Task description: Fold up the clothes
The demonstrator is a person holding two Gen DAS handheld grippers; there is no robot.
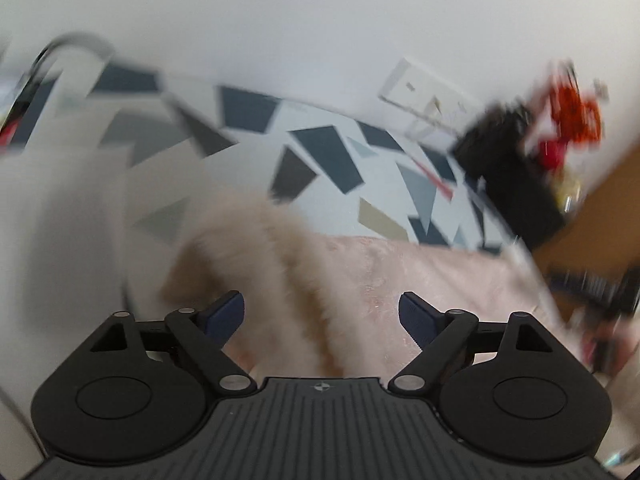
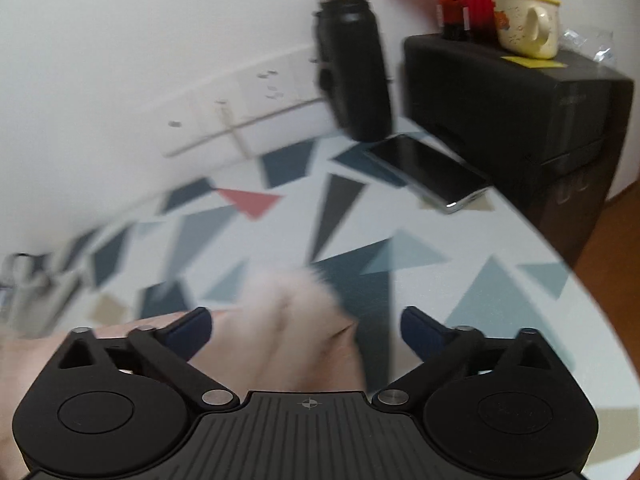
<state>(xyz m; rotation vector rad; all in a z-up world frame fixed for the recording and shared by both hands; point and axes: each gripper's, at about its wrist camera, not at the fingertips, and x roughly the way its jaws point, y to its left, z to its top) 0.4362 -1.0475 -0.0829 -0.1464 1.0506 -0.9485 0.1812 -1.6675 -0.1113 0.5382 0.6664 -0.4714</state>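
The pale pink fluffy garment lies on the triangle-patterned surface. Left gripper and right gripper both hang over the garment, fingers spread apart and gripping nothing.

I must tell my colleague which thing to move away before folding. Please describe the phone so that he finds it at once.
Start at the big black case at the table's far right, with a cream mug on top. At its foot, on the triangle-patterned tablecloth, stands a tall black bottle. The phone lies flat beside that bottle: the only thin, glossy dark slab, silver-edged.
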